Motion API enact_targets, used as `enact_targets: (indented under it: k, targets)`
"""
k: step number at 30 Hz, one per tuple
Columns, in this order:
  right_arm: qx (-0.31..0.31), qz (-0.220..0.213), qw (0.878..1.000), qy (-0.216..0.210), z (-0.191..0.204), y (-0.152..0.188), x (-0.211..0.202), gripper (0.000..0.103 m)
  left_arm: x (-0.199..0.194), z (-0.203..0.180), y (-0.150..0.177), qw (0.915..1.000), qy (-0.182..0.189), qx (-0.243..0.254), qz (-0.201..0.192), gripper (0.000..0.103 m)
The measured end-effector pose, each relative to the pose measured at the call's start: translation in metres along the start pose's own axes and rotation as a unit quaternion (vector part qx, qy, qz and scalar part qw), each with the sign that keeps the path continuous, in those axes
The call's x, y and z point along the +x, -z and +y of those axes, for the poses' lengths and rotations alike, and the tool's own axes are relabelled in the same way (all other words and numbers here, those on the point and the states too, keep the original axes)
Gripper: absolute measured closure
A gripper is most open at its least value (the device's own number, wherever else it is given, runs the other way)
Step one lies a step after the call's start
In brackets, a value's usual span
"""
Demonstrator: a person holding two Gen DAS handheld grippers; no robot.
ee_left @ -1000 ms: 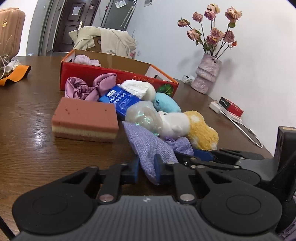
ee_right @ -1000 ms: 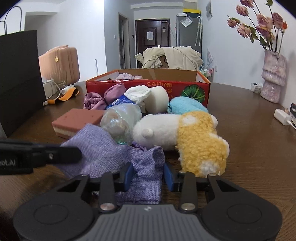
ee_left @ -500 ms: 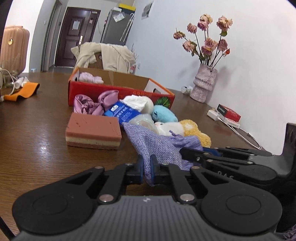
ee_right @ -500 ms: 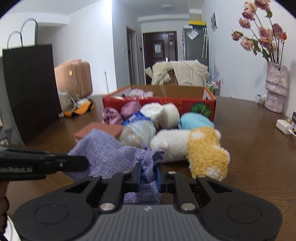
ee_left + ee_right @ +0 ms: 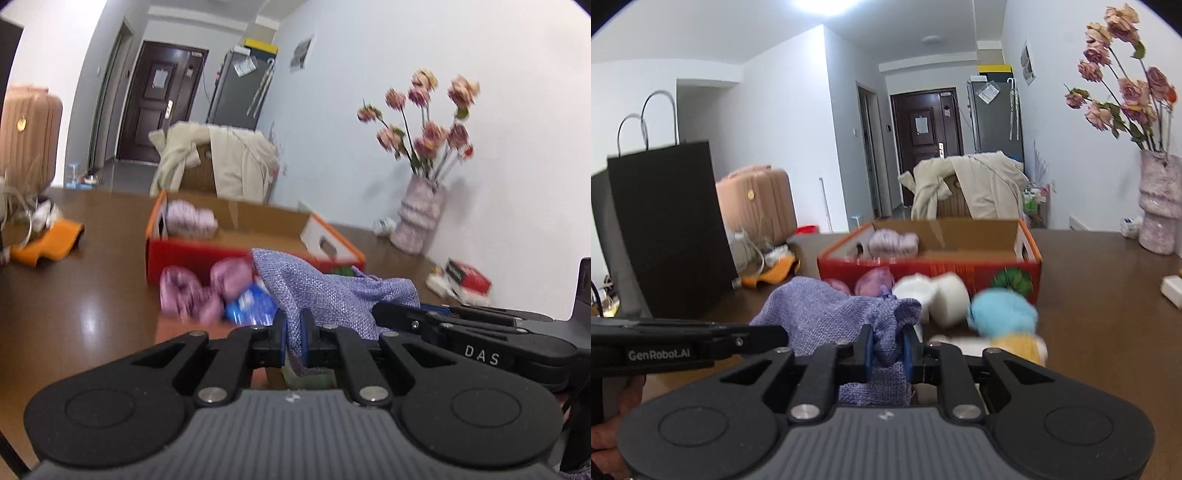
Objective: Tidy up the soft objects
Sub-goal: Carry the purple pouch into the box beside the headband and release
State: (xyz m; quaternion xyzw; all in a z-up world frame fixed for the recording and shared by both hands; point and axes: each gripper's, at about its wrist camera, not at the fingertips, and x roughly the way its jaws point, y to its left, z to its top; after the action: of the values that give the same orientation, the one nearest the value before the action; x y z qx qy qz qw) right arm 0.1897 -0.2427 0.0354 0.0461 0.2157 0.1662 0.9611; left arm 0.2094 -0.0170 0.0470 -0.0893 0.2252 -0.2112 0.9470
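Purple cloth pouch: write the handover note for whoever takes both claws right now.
Left claw: shut on the purple cloth pouch, pinching one edge.
Right claw: shut on the same pouch, at its gathered end.
The pouch hangs between both claws, in front of the red box.
Done: one pale pink soft item lies in the box.
Left: pouch, pink scrunchie, white roll, blue plush and the rest remain outside.

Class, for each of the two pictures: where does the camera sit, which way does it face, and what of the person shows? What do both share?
Left wrist: on the left hand-held gripper, facing the red box and vase; no body visible.
Right wrist: on the right hand-held gripper, facing the box and door; a hand shows at lower left.
Shared: the purple cloth bag, pinched by both grippers.
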Motion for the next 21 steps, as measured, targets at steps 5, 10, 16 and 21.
enact_targets:
  k: [5, 10, 16, 21]
  targets:
    - [-0.012, -0.003, 1.000, -0.020, -0.008, -0.053, 0.045, 0.087, 0.037, 0.016, -0.049, 0.9997, -0.021, 0.007, -0.011, 0.095]
    - [0.002, 0.022, 0.999, -0.047, -0.024, -0.104, 0.116, 0.087, 0.088, 0.049, -0.097, 0.9993, -0.036, -0.003, 0.003, 0.095]
    - [0.023, 0.098, 0.994, -0.033, -0.045, -0.130, 0.228, 0.087, 0.177, 0.083, -0.117, 0.9947, -0.079, 0.010, 0.064, 0.095]
    - [0.026, 0.169, 0.985, -0.019, -0.051, -0.112, 0.293, 0.087, 0.212, 0.101, -0.104, 0.9895, -0.098, 0.028, 0.103, 0.089]
